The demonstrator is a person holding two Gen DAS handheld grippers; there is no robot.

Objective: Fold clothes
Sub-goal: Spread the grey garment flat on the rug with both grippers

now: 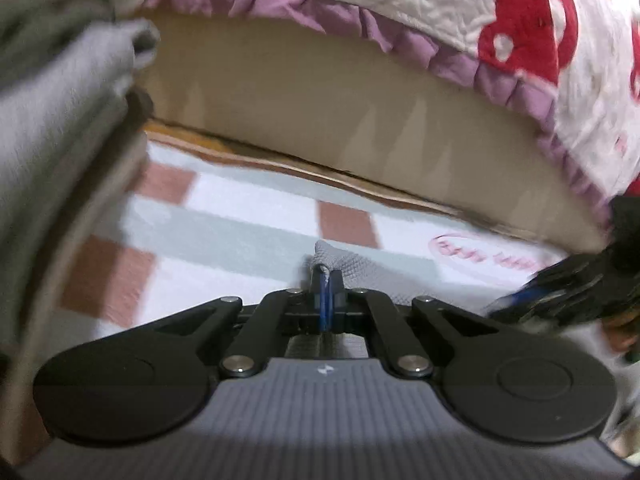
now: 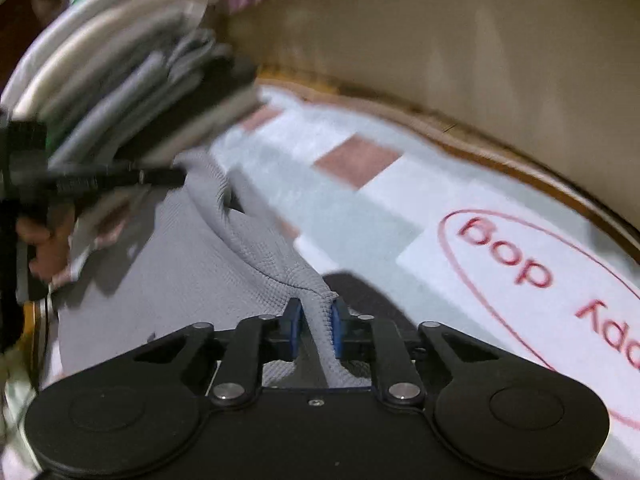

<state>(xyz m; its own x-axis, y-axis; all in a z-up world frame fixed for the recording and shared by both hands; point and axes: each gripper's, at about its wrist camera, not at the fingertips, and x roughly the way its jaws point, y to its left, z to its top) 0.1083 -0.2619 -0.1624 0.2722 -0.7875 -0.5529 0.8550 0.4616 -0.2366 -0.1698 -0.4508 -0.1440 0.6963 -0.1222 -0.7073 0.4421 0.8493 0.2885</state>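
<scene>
Gripping the grey waffle-knit garment [image 2: 192, 272] at two places, the left gripper [image 1: 327, 280] is clenched on a far corner and the right gripper [image 2: 316, 322] on a near fold; it lies on the checked white, green and brown blanket [image 2: 360, 216]. Both edges should be lifted level, kept taut.

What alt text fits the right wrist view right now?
The right gripper pinches a raised fold of grey waffle-knit garment between its blue pads, over a checked sheet with red lettering. At left, blurred, the left gripper reaches the same garment beside a stack of folded clothes.
</scene>
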